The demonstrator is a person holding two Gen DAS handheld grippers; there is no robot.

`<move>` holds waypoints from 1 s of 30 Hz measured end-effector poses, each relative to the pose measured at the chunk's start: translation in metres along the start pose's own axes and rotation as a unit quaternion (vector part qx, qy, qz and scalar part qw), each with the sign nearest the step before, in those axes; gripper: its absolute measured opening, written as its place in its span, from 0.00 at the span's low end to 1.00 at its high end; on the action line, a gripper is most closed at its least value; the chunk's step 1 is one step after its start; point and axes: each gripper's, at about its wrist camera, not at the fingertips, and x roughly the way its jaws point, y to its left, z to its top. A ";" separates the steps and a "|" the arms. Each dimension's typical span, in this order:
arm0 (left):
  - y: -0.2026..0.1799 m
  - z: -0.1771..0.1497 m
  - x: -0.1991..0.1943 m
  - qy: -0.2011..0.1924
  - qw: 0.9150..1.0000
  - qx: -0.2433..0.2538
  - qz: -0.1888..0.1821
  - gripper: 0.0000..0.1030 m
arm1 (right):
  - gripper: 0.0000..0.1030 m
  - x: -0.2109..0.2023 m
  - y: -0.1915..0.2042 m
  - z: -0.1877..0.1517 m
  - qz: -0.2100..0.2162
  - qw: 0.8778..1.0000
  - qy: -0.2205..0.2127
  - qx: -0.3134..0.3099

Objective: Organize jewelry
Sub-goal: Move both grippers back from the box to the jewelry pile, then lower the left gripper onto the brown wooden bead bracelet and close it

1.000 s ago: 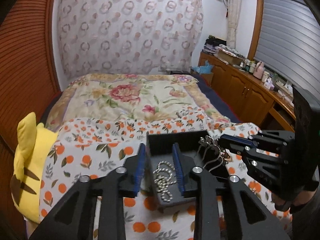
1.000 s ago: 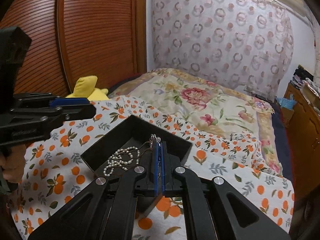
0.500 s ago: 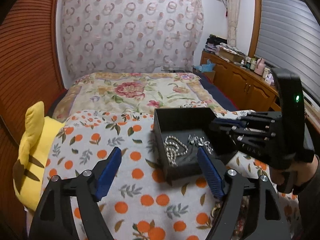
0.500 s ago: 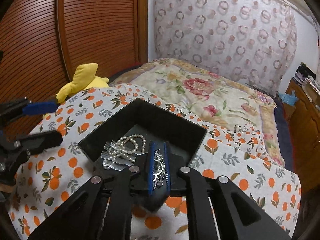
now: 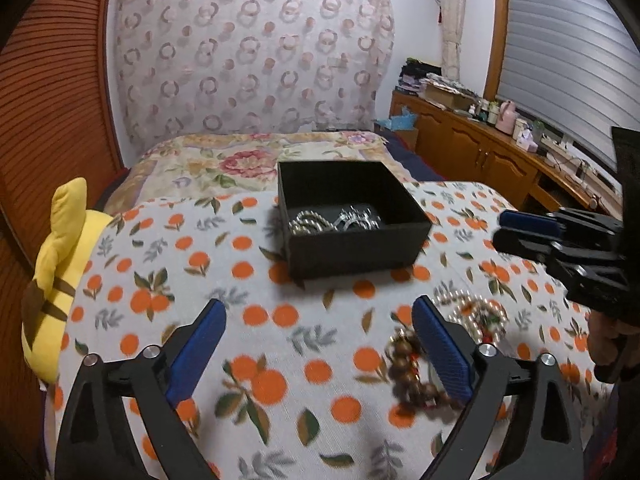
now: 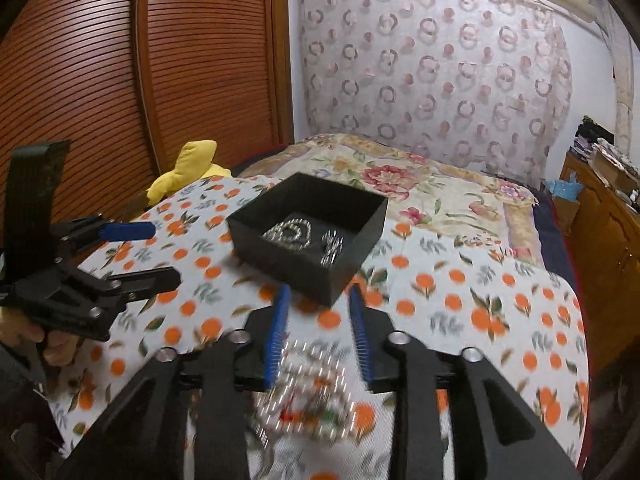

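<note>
STEP: next pickup | left claw (image 5: 318, 354) opening, empty | right claw (image 6: 318, 334) opening, empty, above pearl pile (image 6: 316, 396) lower centre | black box (image 5: 352, 236) centre, two pieces inside | ADVICE: straddle one strand only.

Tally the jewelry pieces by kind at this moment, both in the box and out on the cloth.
Pale bead strands: 2, one in the black box, one on the orange-print cloth
Brown bead bracelet: 1, on the cloth
Silver metal piece: 1, in the box
Total: 4
</note>
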 end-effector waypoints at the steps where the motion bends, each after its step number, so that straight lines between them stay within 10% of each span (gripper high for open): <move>1: -0.001 -0.003 -0.001 0.001 1.000 0.000 0.000 0.89 | 0.48 -0.004 0.003 -0.005 0.000 1.000 0.000 -0.001; 17: -0.027 -0.045 -0.011 0.042 0.998 -0.015 -0.038 0.89 | 0.63 -0.036 0.029 -0.085 -0.004 0.999 0.047 0.001; 24: -0.045 -0.050 0.002 0.076 0.994 -0.031 -0.077 0.53 | 0.63 -0.037 0.025 -0.104 -0.015 0.998 0.058 0.012; 30: -0.053 -0.047 0.010 0.086 0.993 -0.035 -0.076 0.49 | 0.63 -0.035 0.022 -0.110 -0.017 0.998 0.058 0.020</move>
